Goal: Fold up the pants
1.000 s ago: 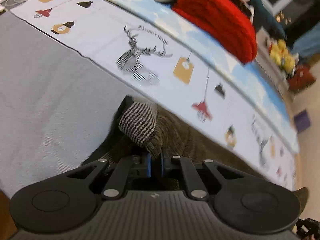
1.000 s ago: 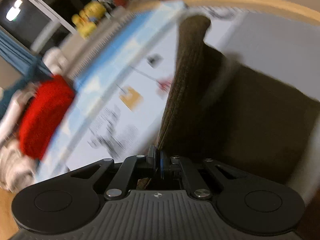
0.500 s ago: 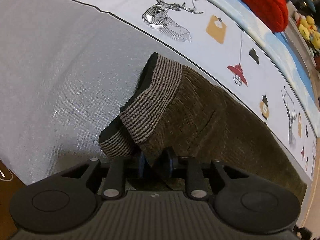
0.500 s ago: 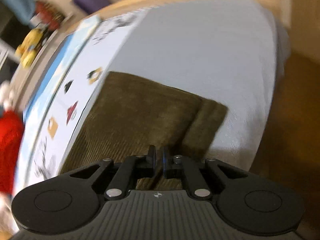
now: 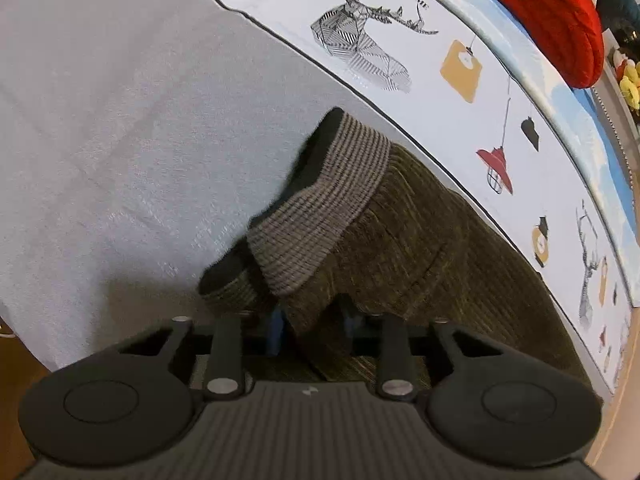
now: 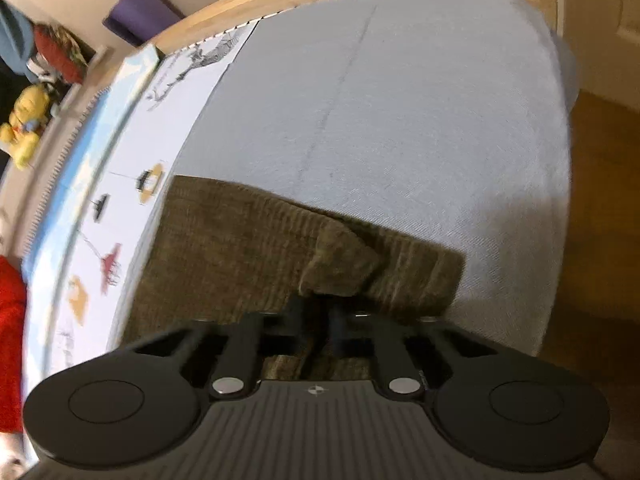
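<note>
Olive-brown corduroy pants (image 5: 420, 240) lie on the grey bed sheet (image 5: 120, 120). Their striped ribbed cuff (image 5: 320, 208) is tented up just ahead of my left gripper (image 5: 313, 324). The left jaws stand a little apart and are closing, with a corner of the pant leg loose between the pads. In the right wrist view the pants (image 6: 240, 248) lie folded flat. A bunched fold rises at the fingertips of my right gripper (image 6: 316, 312), which is closing tight on it.
A printed cloth (image 5: 400, 60) with deer and lamps runs beside the pants. A red knit item (image 5: 540, 12) lies beyond it. Yellow toys (image 6: 24, 128) and a purple box (image 6: 140, 12) sit off the bed. The wooden floor (image 6: 600, 200) lies past the bed's edge.
The left gripper came down to the sheet with the cuff and its jaws widened. The right gripper swept across and down, and the pants panel it carried upright now lies flat.
</note>
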{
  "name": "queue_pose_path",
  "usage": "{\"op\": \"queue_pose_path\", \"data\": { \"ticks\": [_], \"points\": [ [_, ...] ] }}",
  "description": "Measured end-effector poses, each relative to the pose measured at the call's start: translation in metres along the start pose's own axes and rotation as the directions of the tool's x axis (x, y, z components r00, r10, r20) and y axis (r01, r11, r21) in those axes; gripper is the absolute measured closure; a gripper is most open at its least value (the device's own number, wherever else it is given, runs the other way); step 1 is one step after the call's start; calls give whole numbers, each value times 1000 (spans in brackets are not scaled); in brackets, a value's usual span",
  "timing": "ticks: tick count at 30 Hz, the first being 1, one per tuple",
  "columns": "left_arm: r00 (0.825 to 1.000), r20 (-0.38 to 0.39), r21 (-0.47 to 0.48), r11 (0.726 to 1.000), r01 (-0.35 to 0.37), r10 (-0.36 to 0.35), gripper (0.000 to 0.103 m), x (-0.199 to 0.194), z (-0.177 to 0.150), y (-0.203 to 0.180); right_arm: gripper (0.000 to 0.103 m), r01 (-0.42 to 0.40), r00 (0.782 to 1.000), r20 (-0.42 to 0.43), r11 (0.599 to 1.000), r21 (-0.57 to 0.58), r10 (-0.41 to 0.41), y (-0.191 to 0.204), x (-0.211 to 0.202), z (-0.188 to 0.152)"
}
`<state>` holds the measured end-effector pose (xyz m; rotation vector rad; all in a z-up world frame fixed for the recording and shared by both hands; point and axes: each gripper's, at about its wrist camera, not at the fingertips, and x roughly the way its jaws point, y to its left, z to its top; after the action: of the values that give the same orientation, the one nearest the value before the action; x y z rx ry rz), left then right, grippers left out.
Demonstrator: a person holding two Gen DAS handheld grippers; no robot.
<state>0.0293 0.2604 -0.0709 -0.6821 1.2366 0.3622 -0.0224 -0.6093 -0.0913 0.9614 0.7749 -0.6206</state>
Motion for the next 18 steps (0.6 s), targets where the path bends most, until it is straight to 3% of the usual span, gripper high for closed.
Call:
{"op": "queue_pose_path", "data": {
  "ticks": [3,6,9,12,14,16,18],
  "points": [
    [998,69,39,999,4,-6,92,-13,-2,-7,100,-74,993,88,995,-64,79,15,-24,3],
    [981,183,93,995,44,-60,95,-41,-9,-17,101,-196,948,223,969,-149,226,27,-68,3],
    [967,235,132,989,72,-102,95,-62,-18,-15,101,-177,929,298,970,-165,221,21,-89,1],
    [980,179,151,987,64,-91,94,-57,-24,-6,101,-80,966,234,989,-123,108,4,-77,4],
    [995,92,183,983,7,-24,94,-37,-25,-3,101,18,991,136,995,-100,-4,-8,-56,4],
    [1000,0,210,977,-30,31,93,-16,-26,-1,101,122,993,17,990,-66,-121,-24,-30,3],
    [998,-15,253,966,-58,64,93,-9,-26,-3,101,123,992,-18,992,-4,-123,-38,-21,3]
  ]
}}
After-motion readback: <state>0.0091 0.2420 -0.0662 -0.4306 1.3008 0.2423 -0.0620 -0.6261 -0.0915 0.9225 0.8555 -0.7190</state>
